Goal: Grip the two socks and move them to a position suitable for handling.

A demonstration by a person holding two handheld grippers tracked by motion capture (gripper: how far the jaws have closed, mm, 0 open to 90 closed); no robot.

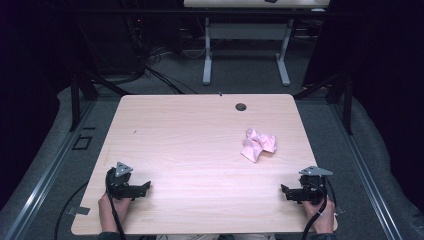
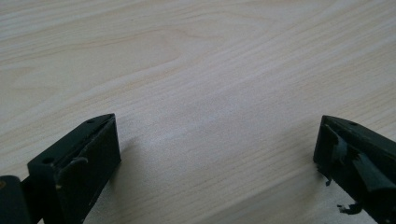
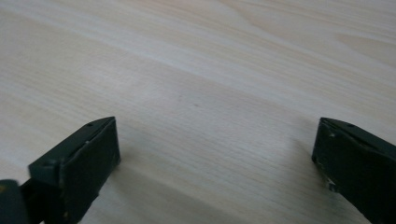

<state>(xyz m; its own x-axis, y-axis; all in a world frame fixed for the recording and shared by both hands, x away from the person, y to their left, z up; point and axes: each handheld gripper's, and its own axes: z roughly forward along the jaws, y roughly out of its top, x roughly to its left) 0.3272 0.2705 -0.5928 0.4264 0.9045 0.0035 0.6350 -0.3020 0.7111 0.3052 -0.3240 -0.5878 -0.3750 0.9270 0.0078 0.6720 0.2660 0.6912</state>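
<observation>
- The worktop [image 1: 200,150] is a pale wood-grain slab, bare apart from one crumpled thing on its right half and a small round hole [image 1: 241,106] near the far edge.
- The pink cloth [image 1: 258,144] lies bunched in a loose heap, right of centre and past the middle of the worktop; its longer run goes roughly from near-left to far-right (the folds make this hard to call exactly).
- The right gripper [image 1: 285,192] rests at the near right corner, fingers [image 3: 84,163] spread wide with nothing but bare wood between them.
- The left gripper [image 1: 146,188] sits at the near left corner, fingers [image 2: 88,158] likewise released and empty.
- The relation that matters: the cloth lies ahead of the right gripper and a little to its left, near but apart, while the left gripper is well apart across the worktop. I judge the right hand the better placed to reach forward first.
</observation>
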